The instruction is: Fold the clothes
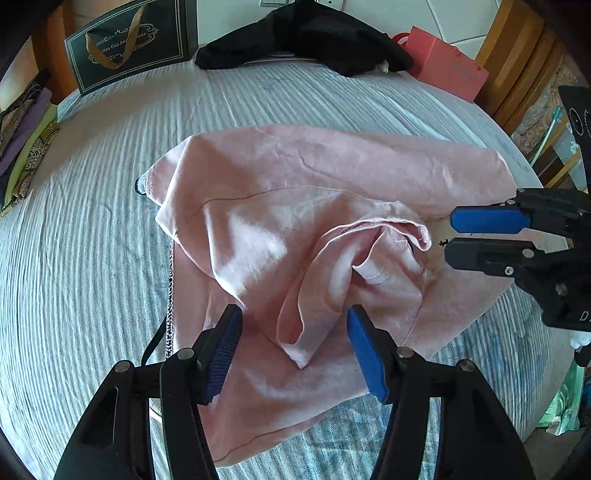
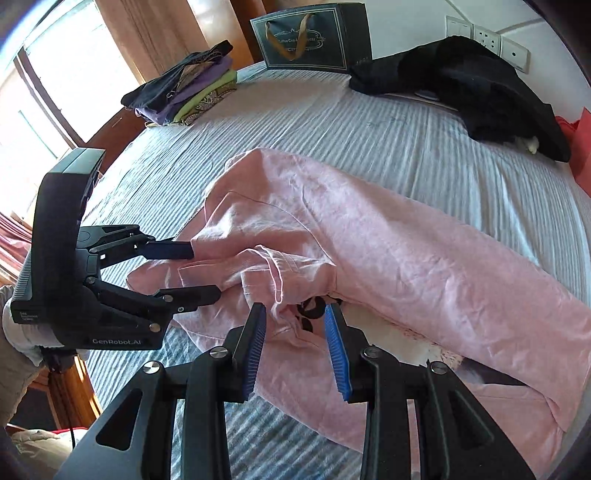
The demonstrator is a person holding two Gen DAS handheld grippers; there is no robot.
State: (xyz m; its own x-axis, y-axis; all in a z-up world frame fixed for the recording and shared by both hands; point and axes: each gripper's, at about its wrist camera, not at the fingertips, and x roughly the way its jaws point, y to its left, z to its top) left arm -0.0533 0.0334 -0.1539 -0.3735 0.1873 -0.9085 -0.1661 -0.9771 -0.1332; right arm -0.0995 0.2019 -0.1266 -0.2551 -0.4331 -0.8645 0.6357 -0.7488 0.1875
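Showing matte black linkage frames on each hand-held gripper [image 1: 293, 354] [image 2: 295, 349], silver round screws, ribbed blue pads [image 2: 337, 354], white "GenRobot.AI" lettering on the left body; wearing a white glove [image 2: 16, 325].

You face a bed [image 1: 110, 206] with a striped blue-grey cover. Behind it: white wall [image 2: 424, 14], wall sockets [image 2: 487, 37], wooden headboard [image 1: 517, 62]. Daylight enters, probably through a curtained window [image 2: 48, 92].
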